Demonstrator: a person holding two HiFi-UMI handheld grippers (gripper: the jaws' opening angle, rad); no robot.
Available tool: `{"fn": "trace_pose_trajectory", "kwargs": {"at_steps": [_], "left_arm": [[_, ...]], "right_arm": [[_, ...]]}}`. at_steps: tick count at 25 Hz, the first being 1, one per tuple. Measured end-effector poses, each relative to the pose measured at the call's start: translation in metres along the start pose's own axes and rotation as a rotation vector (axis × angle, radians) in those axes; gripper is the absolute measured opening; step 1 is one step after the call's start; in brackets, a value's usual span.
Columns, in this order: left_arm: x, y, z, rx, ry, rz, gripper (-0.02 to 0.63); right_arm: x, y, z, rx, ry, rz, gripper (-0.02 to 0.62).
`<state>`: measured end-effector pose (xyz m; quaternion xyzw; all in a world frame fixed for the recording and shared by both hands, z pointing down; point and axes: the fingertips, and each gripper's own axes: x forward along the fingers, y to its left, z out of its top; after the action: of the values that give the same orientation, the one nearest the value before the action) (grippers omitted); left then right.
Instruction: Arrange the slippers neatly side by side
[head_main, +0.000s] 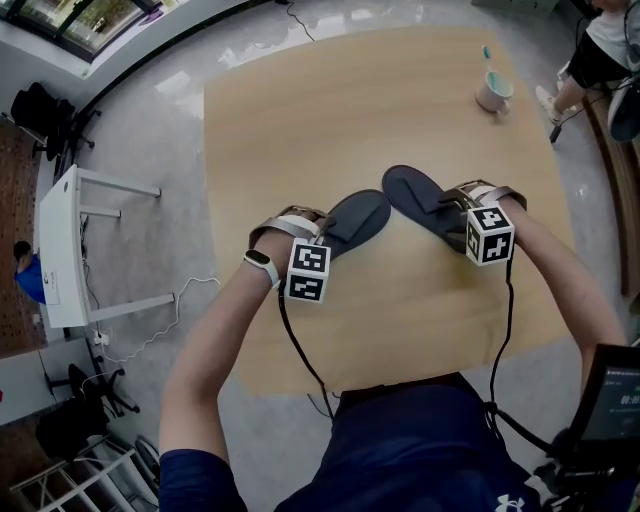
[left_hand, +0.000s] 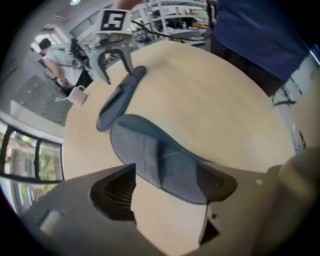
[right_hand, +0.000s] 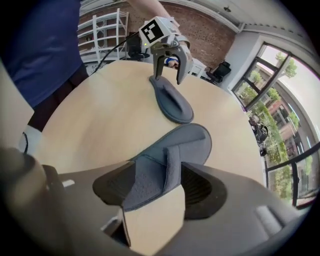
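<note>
1. The left gripper (left_hand: 167, 189) has its jaws wide, and the left slipper (head_main: 357, 216) lies unclamped between them.
2. The right gripper (right_hand: 157, 192) has its jaws wide around the right slipper (head_main: 418, 196).
3. Both slippers rest on the table (head_main: 300, 120), toes nearly meeting, heels apart.

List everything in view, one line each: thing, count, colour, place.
left slipper: one, dark grey, mid-table, angled inward
right slipper: one, dark grey, beside it, inner ends close in a V
table: one, light wood, under both slippers
mug: one, pale, table's far right corner
teal stick: one, standing in the mug
desk: one, white, on the floor at left
left gripper: one, grey, jaws open astride left slipper
right gripper: one, grey, jaws open astride right slipper's strap
</note>
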<state>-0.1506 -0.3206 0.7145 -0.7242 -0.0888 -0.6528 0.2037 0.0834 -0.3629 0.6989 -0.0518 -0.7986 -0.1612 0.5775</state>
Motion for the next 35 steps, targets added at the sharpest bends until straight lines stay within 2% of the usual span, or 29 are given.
{"fn": "trace_pose_trajectory", "kwargs": {"at_steps": [2,7,10,14,18,23,27,35], "left_arm": [[0.006,-0.008,-0.003,0.099,0.032,-0.037,0.399],[0.017,-0.017,-0.006,0.227,0.087,-0.103,0.417],[0.018,-0.020,-0.005,0.253,0.112,-0.139,0.420],[0.020,-0.026,-0.006,0.241,0.133,-0.192,0.414],[0.020,-0.033,-0.005,0.161,0.115,-0.237,0.413],[0.021,-0.035,0.005,-0.023,0.035,-0.272,0.413],[0.022,-0.032,0.013,-0.150,0.007,-0.271,0.414],[0.022,-0.041,0.030,-0.305,0.005,-0.252,0.413]], "right_arm": [[0.005,0.004,-0.003,-0.066,0.032,0.032,0.330],[0.016,0.010,-0.007,-0.185,0.080,0.115,0.330],[0.019,0.012,-0.006,-0.141,0.079,0.180,0.328],[0.023,0.015,-0.004,-0.037,0.085,0.235,0.321],[0.025,0.016,0.000,0.014,0.078,0.243,0.321],[0.027,0.016,0.000,0.059,0.065,0.232,0.321],[0.029,0.021,0.001,0.088,0.069,0.228,0.321],[0.028,0.036,0.012,0.182,0.059,0.205,0.319]]}}
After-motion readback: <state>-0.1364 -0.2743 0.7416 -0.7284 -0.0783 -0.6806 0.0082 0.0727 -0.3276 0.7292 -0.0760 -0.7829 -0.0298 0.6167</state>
